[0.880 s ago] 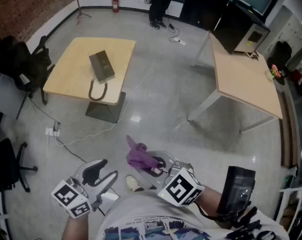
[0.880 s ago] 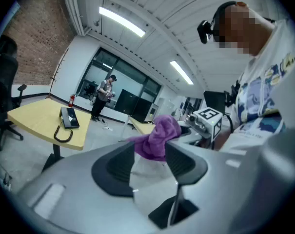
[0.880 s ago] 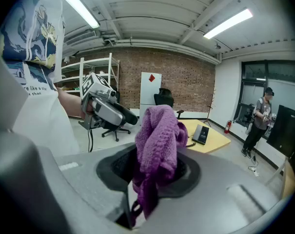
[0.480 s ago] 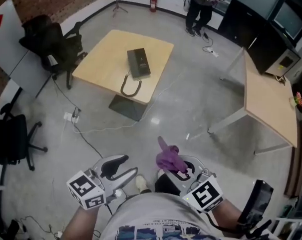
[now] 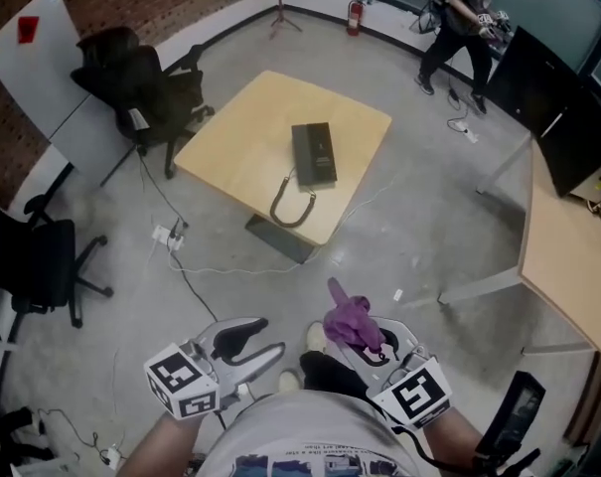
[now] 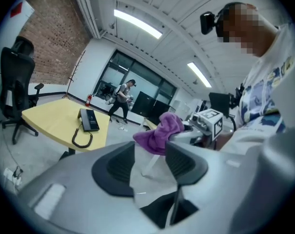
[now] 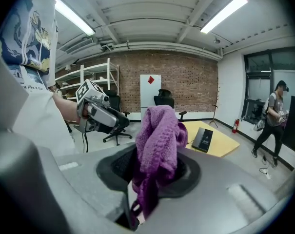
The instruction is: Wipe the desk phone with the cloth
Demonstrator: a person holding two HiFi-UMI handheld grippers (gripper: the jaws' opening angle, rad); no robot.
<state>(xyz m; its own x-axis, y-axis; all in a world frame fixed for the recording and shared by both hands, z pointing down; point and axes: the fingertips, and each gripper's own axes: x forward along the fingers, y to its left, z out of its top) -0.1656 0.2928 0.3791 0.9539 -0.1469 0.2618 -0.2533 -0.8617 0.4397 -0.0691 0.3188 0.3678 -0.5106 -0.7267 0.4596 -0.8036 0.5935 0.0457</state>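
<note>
Your left tongs [image 5: 252,343] stand apart with nothing between them, held low near your body. The desk phone [image 5: 313,154] lies on the yellow desk [image 5: 230,137], well ahead across the bare floor and far from either tool. Your right tongs [image 5: 368,344] are clamped on the purple cloth [image 5: 348,321], bunched upward. By my reading, cloth secured, wiping not begun: the approach and every pass remain.

Cloth [image 5: 346,318] between the right gripper's [image 5: 368,344] jaws: solid purple. Left gripper [image 5: 255,338] and right gripper: grey shells, black pads [image 6: 113,168], black-and-white square markers [image 5: 184,394]. Desk phone [image 5: 313,153] ahead of the jaws: black. Table [image 5: 230,137]: pale yellow. Floor [image 5: 399,237]: mottled grey.
</note>
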